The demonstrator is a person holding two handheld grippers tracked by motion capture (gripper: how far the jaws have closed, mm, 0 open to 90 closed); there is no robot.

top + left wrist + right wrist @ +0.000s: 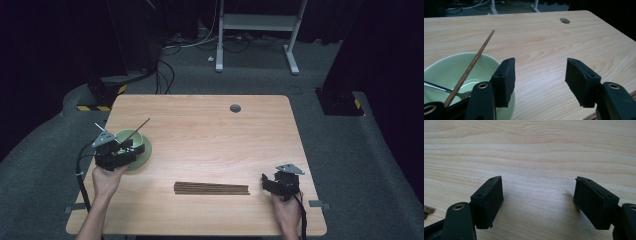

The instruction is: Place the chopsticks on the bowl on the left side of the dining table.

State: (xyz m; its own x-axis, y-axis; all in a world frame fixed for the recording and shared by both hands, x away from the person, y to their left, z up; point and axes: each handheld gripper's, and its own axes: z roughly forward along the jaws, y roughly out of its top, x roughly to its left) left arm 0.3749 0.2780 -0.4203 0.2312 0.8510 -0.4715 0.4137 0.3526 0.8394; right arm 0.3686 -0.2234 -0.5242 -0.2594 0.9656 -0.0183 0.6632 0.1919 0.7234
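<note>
A pale green bowl (144, 158) (446, 67) stands at the table's left. One brown chopstick (139, 127) (475, 61) leans in it, tip pointing up and away, and a metal spoon (435, 87) lies inside. My left gripper (134, 148) (540, 75) hovers at the bowl's right rim, open, nothing between its pads. A bundle of brown chopsticks (211, 188) (427, 210) lies flat near the front edge. To its right my right gripper (267, 181) (539, 195) rests low over bare wood, open and empty.
The wooden table (210, 135) has a round cable hole (235, 108) (564, 20) at the far middle. Beyond it are grey carpet, cables and a white desk frame (255, 22). Cables trail from both grippers toward the front edge.
</note>
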